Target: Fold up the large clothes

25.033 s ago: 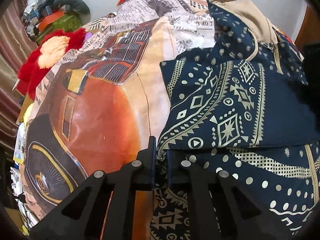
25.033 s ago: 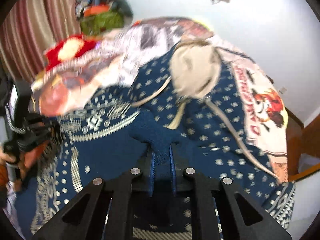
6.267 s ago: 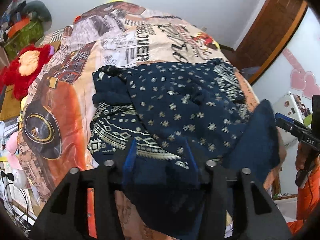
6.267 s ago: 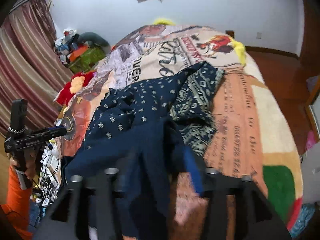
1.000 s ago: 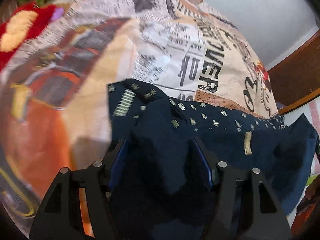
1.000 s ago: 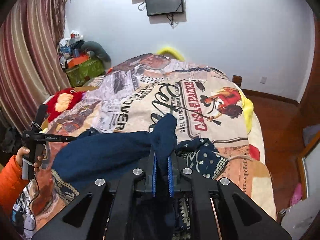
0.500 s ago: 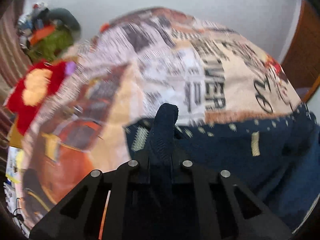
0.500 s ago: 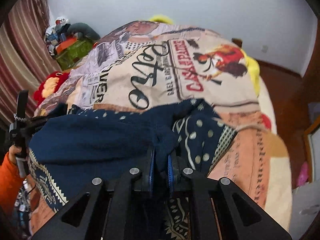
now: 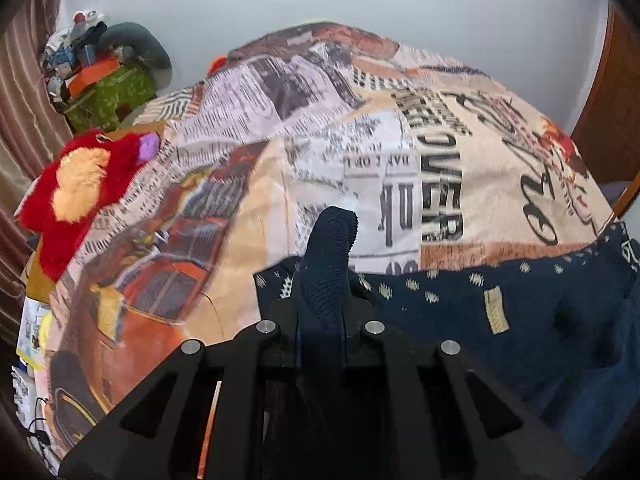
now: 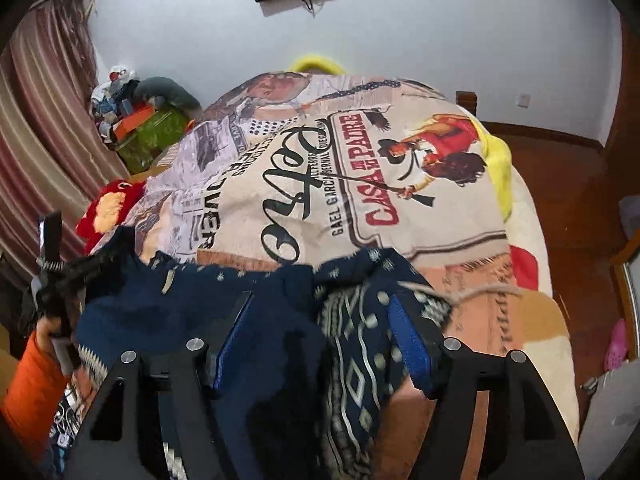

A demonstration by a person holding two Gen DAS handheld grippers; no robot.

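A navy blue garment with a cream pattern [image 9: 500, 320] lies on the bed's near part, folded over itself. My left gripper [image 9: 322, 304] is shut on a ribbed navy edge of it [image 9: 330, 256], which sticks up between the fingers. In the right wrist view the garment [image 10: 248, 320] spreads across the near part of the bed, and my right gripper [image 10: 320, 340] is open, its blue pads [image 10: 404, 340] wide apart over the cloth. The left gripper also shows in the right wrist view [image 10: 68, 276], at the garment's left end.
The bed carries a printed blanket [image 9: 360, 152] with text and a car picture. A red plush toy [image 9: 76, 192] lies at its left edge. A green box with clutter [image 9: 108, 88] stands by the curtain. A wooden door [image 9: 612, 120] is at the right.
My right gripper has opened and let go of the navy edge, which has dropped onto the bed. My left gripper stays shut on its edge and has lowered slightly.
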